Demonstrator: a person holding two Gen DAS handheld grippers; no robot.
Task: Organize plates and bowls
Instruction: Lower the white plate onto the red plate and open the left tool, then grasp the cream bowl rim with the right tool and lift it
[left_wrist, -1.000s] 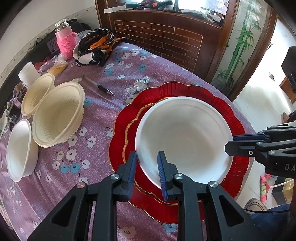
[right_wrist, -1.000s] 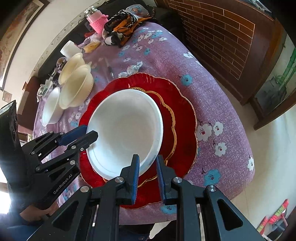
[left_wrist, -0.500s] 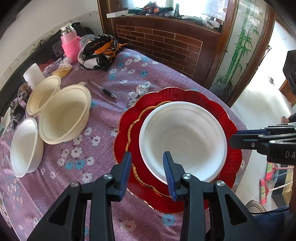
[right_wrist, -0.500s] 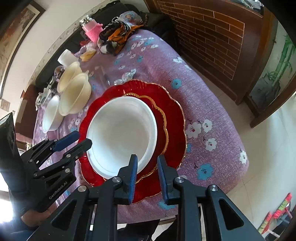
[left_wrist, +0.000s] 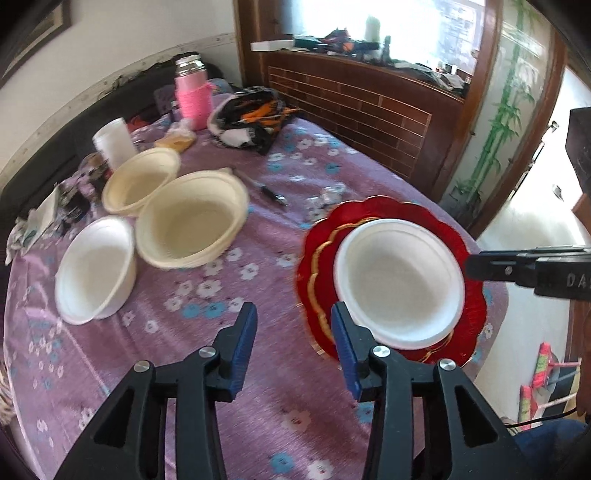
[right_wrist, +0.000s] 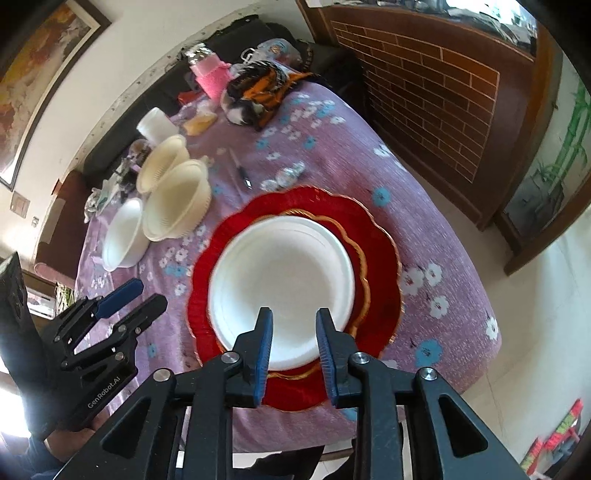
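Observation:
A white bowl (left_wrist: 400, 282) (right_wrist: 282, 280) sits on a small red gold-rimmed plate (left_wrist: 321, 258) stacked on a large red scalloped plate (left_wrist: 391, 210) (right_wrist: 384, 258). Two cream bowls (left_wrist: 190, 221) (left_wrist: 140, 181) and a white bowl (left_wrist: 96, 269) stand on the table's left side. My left gripper (left_wrist: 293, 328) is open and empty above the cloth, left of the red plates; it also shows in the right wrist view (right_wrist: 142, 295). My right gripper (right_wrist: 293, 332) is open and empty above the white bowl's near rim.
The round table has a purple flowered cloth (left_wrist: 258, 387). A pen (left_wrist: 266, 190), foil wrappers (left_wrist: 330, 194), a pink bottle (left_wrist: 192, 96), a white cup (left_wrist: 114, 142) and a black-orange cloth bundle (left_wrist: 251, 116) lie further back. A brick-patterned wooden counter (left_wrist: 369, 107) stands behind.
Both grippers have opened wider and pulled back from the white bowl. My left gripper has swung left, bringing the three loose bowls nearer the centre of its view.

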